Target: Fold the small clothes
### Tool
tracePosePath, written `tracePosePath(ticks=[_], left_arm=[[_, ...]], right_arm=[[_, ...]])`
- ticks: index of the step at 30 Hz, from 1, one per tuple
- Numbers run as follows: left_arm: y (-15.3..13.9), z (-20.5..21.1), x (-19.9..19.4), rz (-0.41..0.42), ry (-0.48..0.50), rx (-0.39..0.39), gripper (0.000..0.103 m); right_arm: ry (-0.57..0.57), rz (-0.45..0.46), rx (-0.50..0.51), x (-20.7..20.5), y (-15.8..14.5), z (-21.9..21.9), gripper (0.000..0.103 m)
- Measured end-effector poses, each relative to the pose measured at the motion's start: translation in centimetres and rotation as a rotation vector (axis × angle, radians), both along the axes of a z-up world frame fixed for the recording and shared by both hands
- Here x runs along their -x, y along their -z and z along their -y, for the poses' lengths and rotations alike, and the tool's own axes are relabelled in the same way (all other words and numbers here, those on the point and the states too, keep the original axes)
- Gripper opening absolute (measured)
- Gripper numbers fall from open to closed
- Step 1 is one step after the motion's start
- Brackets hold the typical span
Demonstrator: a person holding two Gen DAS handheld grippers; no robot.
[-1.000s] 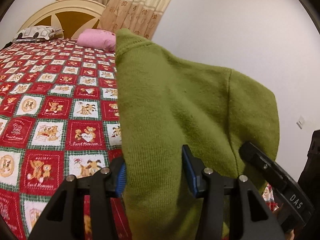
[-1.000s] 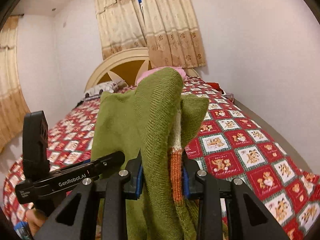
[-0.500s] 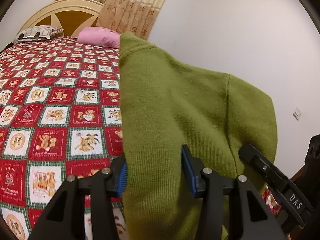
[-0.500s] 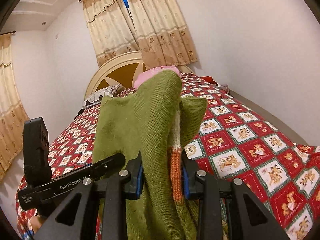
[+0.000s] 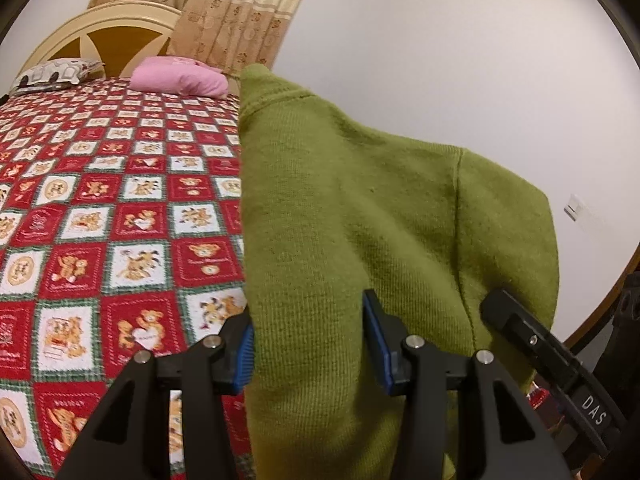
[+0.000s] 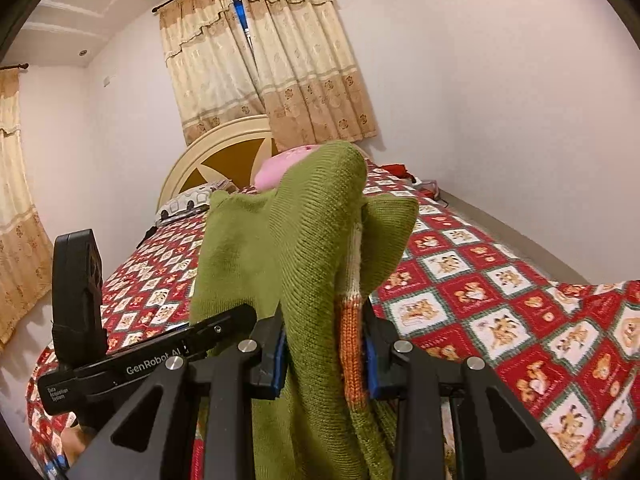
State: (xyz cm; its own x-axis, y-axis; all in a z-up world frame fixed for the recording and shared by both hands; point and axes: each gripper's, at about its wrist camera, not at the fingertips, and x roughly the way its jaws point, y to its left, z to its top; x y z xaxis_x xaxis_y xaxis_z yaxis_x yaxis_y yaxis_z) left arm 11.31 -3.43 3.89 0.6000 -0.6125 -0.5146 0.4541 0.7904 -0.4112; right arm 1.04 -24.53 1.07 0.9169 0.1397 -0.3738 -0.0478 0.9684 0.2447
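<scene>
Now both grippers, left gripper and right gripper, clamp the green sweater.

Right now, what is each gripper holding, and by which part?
Both hold the green sweater. The left gripper pinches plain green knit; the right gripper clamps a bunched fold at the orange and cream striped band. The exact parts cannot be told.

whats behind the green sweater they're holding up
Behind the green sweater lie the teddy-bear bedspread, a pink pillow and the headboard. The stretch of bed directly behind the knit is covered.
</scene>
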Motion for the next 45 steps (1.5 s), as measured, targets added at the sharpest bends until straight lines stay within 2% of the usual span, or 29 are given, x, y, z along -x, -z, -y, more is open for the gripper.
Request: tracePosePath(ticks=[20, 25, 36, 42, 45], left_arm=[[0.7, 7.6, 2.4, -0.016, 0.141, -0.024, 0.049], [1.1, 9.3, 2.2, -0.027, 0.169, -0.021, 0.049], [1.1, 13.8, 0.3, -0.019, 0.21, -0.044, 0.049], [2.1, 16.1, -1.3, -0.032, 0.226, -0.061, 0.048], [2.7, 17.3, -2.1, -0.027, 0.227, -0.096, 0.048]], right_arm=[[0.147, -0.025, 0.01, 3.9, 0.9, 5.7, 0.03], [0.178, -0.037, 0.004, 3.5, 1.1, 7.1, 0.03], [0.22, -0.055, 0.074, 1.9, 1.4, 10.1, 0.03], [0.211, -0.08, 0.065, -0.3, 2.9, 13.0, 0.03], [0.194, -0.108, 0.059, -1.8, 4.0, 14.4, 0.03]])
